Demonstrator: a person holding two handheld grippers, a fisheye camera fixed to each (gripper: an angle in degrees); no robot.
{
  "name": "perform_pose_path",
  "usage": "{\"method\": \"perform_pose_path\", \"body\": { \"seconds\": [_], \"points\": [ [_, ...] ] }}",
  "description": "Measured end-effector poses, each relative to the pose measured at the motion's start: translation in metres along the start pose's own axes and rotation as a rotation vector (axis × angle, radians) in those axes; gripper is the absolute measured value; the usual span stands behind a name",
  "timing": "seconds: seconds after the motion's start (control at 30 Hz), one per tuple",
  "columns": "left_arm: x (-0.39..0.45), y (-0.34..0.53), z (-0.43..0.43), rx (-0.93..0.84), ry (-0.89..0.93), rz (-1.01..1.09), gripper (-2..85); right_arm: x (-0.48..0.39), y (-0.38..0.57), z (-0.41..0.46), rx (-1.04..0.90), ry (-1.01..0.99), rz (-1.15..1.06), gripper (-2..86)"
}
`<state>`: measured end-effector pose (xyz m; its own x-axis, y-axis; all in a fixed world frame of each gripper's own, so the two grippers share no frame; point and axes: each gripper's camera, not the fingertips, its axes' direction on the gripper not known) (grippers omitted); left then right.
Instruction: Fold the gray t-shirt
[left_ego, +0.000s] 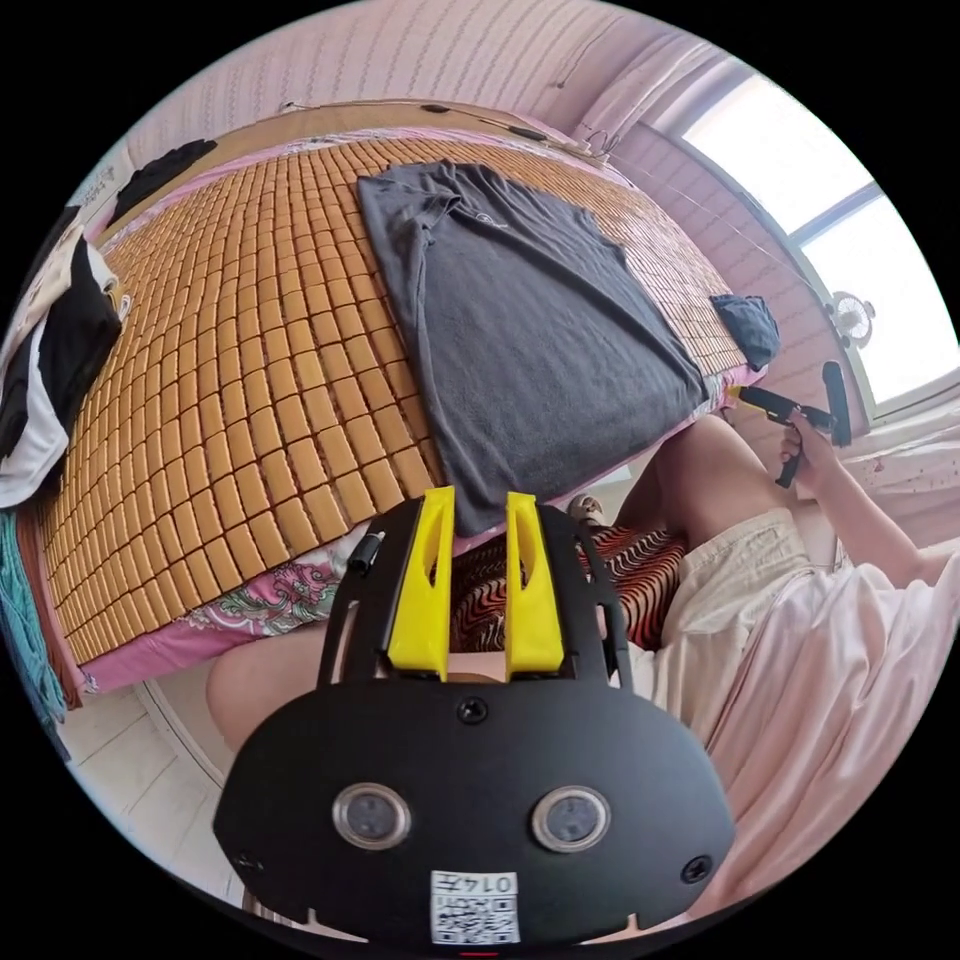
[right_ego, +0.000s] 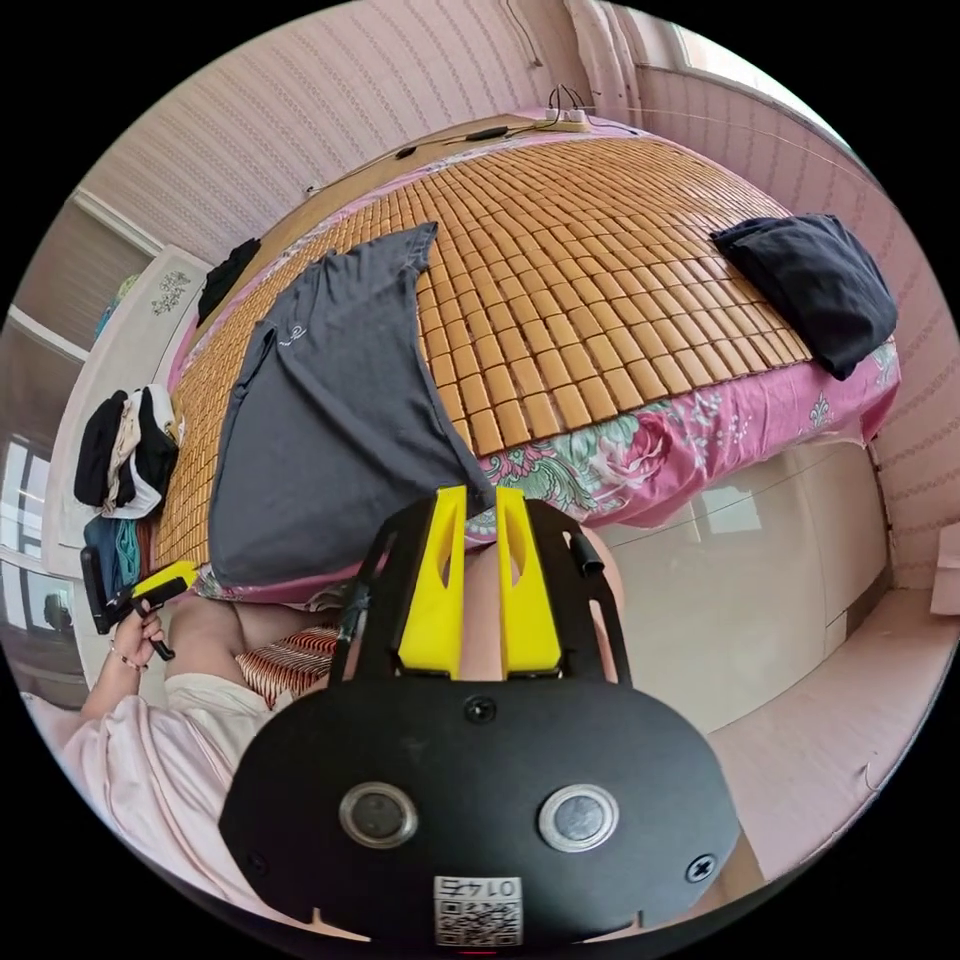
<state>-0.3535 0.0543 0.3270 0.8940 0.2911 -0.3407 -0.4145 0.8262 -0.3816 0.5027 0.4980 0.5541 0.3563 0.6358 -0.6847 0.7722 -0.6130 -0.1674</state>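
The gray t-shirt (left_ego: 520, 330) lies spread on a bamboo mat (left_ego: 250, 350) on the bed, collar far, hem at the near edge. My left gripper (left_ego: 480, 500) hovers just off that hem, its yellow jaws slightly apart with nothing between them. In the right gripper view the shirt (right_ego: 330, 420) lies left of centre, and my right gripper (right_ego: 481, 495) sits by its near corner at the bed edge, jaws narrowly apart and holding nothing. A hand holds each gripper: the right gripper (left_ego: 760, 398) beyond the bed corner, the left gripper (right_ego: 165, 582) at the left.
A folded dark garment (right_ego: 810, 285) rests on the mat's corner. Black and white clothes (left_ego: 50, 370) are piled at the mat's other side, and a dark item (left_ego: 160, 170) lies at the far end. A power strip (right_ego: 560, 120) with cables sits at the headboard. The person's legs press against the bed.
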Motion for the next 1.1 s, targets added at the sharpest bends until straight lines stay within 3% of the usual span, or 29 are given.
{"method": "perform_pose_path", "body": {
  "seconds": [0.17, 0.3, 0.37, 0.53, 0.73, 0.8, 0.87, 1.1],
  "points": [
    [0.005, -0.009, 0.026, -0.106, 0.004, 0.006, 9.3, 0.002, -0.004, 0.019, -0.064, 0.076, -0.089, 9.9],
    [0.006, -0.003, 0.024, -0.115, -0.074, -0.013, 2.4, 0.016, -0.01, 0.043, -0.21, 0.063, -0.11, 6.6],
    [0.003, 0.002, 0.022, -0.124, -0.009, -0.008, 0.2, 0.022, -0.008, 0.04, -0.212, 0.054, -0.139, 3.8],
    [0.005, 0.025, -0.024, 0.03, 0.059, -0.008, -0.9, 0.047, 0.006, 0.005, -0.112, -0.116, -0.137, 2.2],
    [-0.009, 0.076, -0.128, 0.363, 0.253, -0.059, -1.0, 0.099, 0.031, -0.092, 0.277, -0.6, -0.077, 1.5],
    [-0.014, 0.104, -0.178, 0.632, 0.346, -0.066, -1.0, 0.103, 0.037, -0.131, 0.415, -0.712, -0.145, 1.4],
    [-0.003, 0.128, -0.224, 0.866, 0.246, -0.004, -1.0, 0.1, 0.041, -0.163, 0.514, -0.772, -0.238, 1.3],
    [0.051, 0.185, -0.388, 1.282, -0.005, 0.262, -1.0, 0.066, 0.054, -0.306, 0.865, -0.937, -0.627, 1.3]
  ]
}}
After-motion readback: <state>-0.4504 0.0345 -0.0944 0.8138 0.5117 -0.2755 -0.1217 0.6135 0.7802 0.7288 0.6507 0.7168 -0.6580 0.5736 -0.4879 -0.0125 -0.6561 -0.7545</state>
